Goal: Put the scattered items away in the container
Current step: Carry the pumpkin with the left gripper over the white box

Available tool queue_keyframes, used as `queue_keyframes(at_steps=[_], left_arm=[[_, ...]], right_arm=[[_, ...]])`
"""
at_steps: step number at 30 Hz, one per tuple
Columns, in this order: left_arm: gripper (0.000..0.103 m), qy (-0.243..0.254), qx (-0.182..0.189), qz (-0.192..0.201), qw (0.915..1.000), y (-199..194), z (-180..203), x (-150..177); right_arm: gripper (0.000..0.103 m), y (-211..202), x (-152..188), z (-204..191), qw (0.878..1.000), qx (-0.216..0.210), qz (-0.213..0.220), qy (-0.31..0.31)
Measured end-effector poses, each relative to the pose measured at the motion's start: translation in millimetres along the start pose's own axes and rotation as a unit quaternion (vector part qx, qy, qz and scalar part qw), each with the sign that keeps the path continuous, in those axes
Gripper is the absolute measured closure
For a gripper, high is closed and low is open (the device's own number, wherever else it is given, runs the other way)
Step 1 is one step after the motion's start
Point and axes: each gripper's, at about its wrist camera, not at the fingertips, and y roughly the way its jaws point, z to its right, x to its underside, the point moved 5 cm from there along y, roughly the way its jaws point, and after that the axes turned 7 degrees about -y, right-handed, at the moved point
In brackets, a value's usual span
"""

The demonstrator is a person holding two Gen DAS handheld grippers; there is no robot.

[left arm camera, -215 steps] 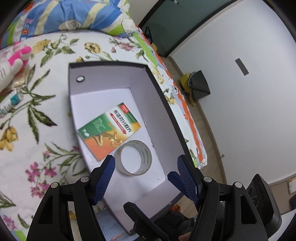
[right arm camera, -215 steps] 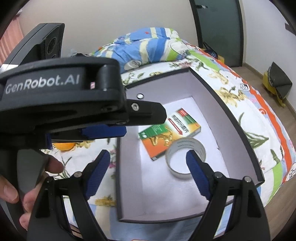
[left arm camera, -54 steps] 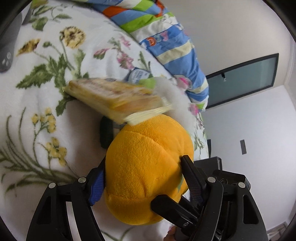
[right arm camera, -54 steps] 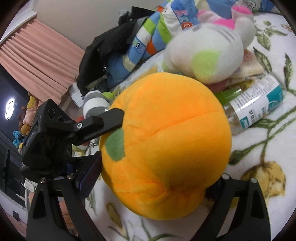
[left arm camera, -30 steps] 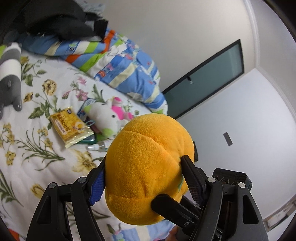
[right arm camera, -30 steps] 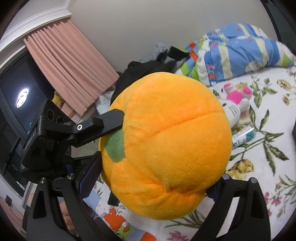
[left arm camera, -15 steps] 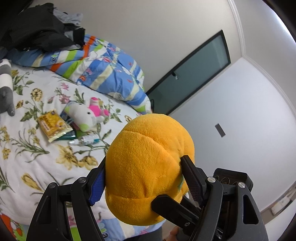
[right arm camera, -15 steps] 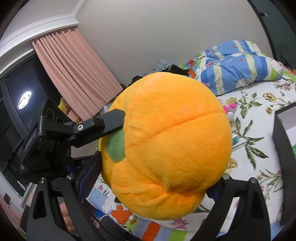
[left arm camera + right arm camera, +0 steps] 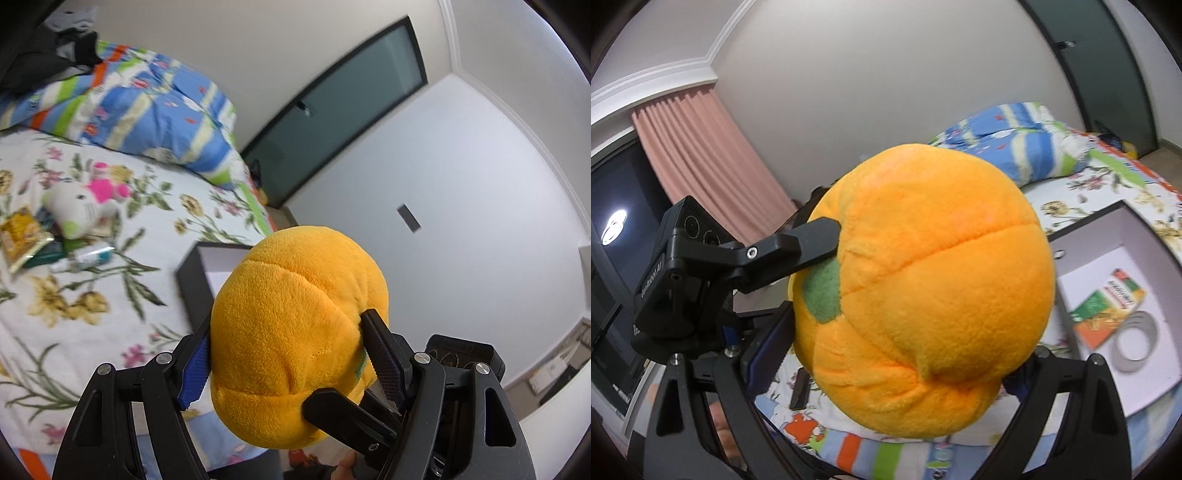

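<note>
Both tools grip the same orange plush pumpkin and hold it in the air above the bed. The left tool is clenched on it, one blue pad pressing into each flank so the fabric dents beside the right finger. The right tool also clamps it — its fingers are mostly buried behind the soft body, and the green patch faces that camera, just beside the left tool's black finger.

Past the pumpkin sits the container, a dark-walled box with a pale inside, lying on the floral bedspread. In it lie a green-and-orange carton and a roll of clear tape, touching each other.

Farther up the bed, well apart from the box, a white-and-pink plush toy, a yellow snack packet and a small bottle lie close together — blurred. A striped blue quilt is bunched at the head of the bed.
</note>
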Motion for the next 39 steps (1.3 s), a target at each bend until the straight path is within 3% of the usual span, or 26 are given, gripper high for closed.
queue_keyframes(at_steps=[17, 26, 39], left_arm=[[0.027, 0.029, 0.025, -0.093, 0.9949, 126.1, 68.3, 39.2], [0.028, 0.025, 0.015, -0.121, 0.9922, 175.4, 66.1, 48.9], [0.027, 0.004, -0.005, -0.146, 0.9893, 220.3, 34.6, 55.7]], right_arm=[[0.008, -82.8, 10.5, 107.3, 0.995, 0.076, 0.031, 0.060], [0.007, -82.3, 15.7, 151.6, 0.992, 0.086, 0.026, 0.088], [0.008, -57.3, 32.2, 198.9, 0.990, 0.085, 0.003, 0.116]])
